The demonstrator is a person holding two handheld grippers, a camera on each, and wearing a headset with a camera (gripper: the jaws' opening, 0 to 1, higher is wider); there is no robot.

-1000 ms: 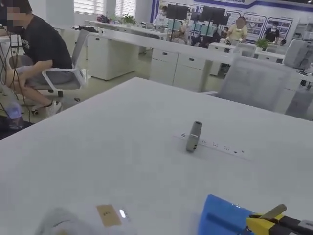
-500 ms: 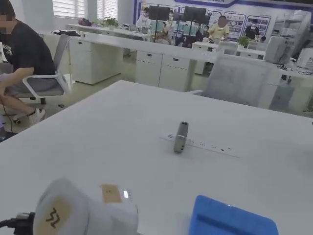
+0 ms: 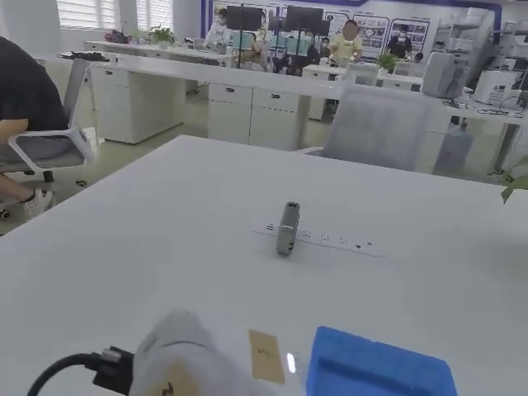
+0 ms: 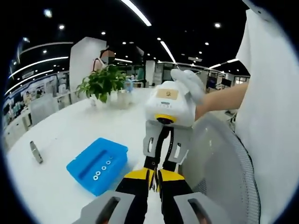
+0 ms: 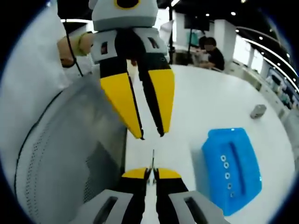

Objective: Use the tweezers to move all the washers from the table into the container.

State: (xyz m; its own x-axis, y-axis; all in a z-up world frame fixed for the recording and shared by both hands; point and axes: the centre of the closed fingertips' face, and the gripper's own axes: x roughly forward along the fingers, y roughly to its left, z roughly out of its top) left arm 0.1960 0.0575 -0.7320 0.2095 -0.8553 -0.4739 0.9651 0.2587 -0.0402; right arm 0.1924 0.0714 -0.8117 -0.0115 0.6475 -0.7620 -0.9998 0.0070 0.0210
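Yellow jaw tips at the container's right edge a second ago have left it. Beside the container, the left gripper, narrowly parted, faces the right gripper, which is clamped on a thin sliver I judge to be the tweezers, probably for reseating. Washers lie in a row inside the container.

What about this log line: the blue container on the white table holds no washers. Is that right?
Not quite. The blue container on the white table is not empty: it holds a row of washers. The left gripper view shows them lined up along its middle.
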